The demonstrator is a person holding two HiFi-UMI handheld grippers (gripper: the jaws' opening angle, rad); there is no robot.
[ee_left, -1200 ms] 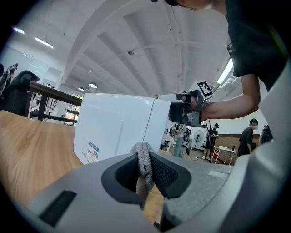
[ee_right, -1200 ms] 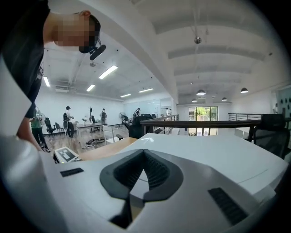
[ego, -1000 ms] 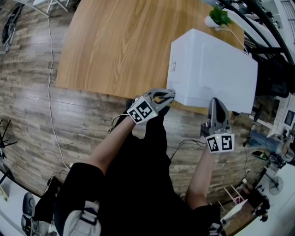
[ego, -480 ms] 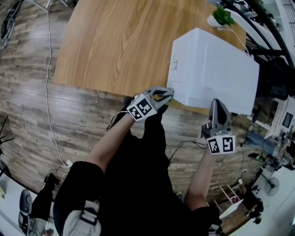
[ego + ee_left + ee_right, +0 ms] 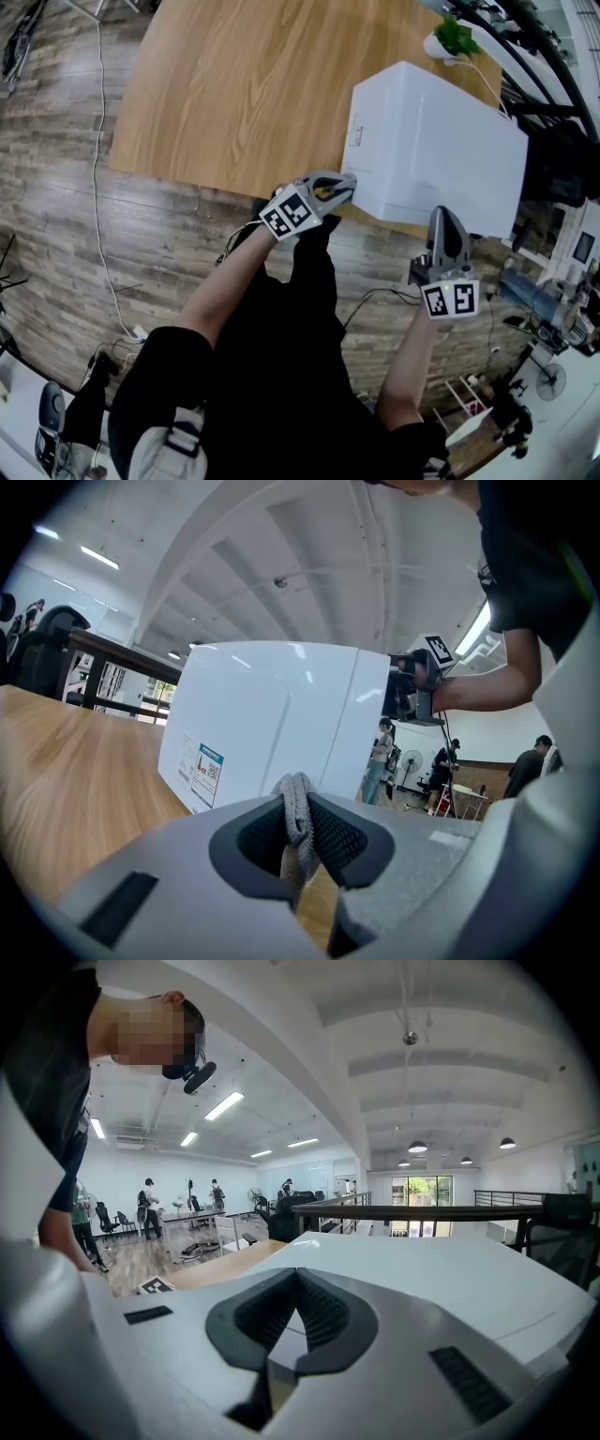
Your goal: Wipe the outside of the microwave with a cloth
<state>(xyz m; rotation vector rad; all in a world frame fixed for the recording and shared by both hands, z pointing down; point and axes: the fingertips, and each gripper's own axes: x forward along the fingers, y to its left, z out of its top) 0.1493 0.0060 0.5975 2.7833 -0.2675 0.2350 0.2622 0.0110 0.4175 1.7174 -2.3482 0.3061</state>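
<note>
- From overhead, in the head view, the white microwave (image 5: 441, 155) stands on the right part of the wooden table (image 5: 244, 94), close to the near edge.
- The left gripper (image 5: 345, 183) sits at the microwave's lower near corner, level with the table edge. The right gripper (image 5: 443, 217) hangs just off the near face, pointing at it.
- No face shows streaks or damp patches, so I cannot judge how much has been wiped. The job looks to be at or near its start, with the top and sides left to do.
- At the far edge, a small white pot (image 5: 433, 44) holds a green plant (image 5: 450, 36). The microwave looks shut, and its inside is hidden.
- Looking along the left gripper, the jaws are clamped on a folded grey cloth (image 5: 298, 808), whose bunched end pokes out past the tips.
- The microwave's side with a label (image 5: 203, 772) rises right ahead. I cannot tell whether the cloth touches it or stops just short.
- The other gripper shows beyond the microwave's right-hand corner.
- Looking along the right gripper, the jaws are together with nothing between them.
- The microwave's flat white top spreads out just past the tips, and a strip of table shows to its left. This gripper carries no cloth, so any wiping falls to the left one.
</note>
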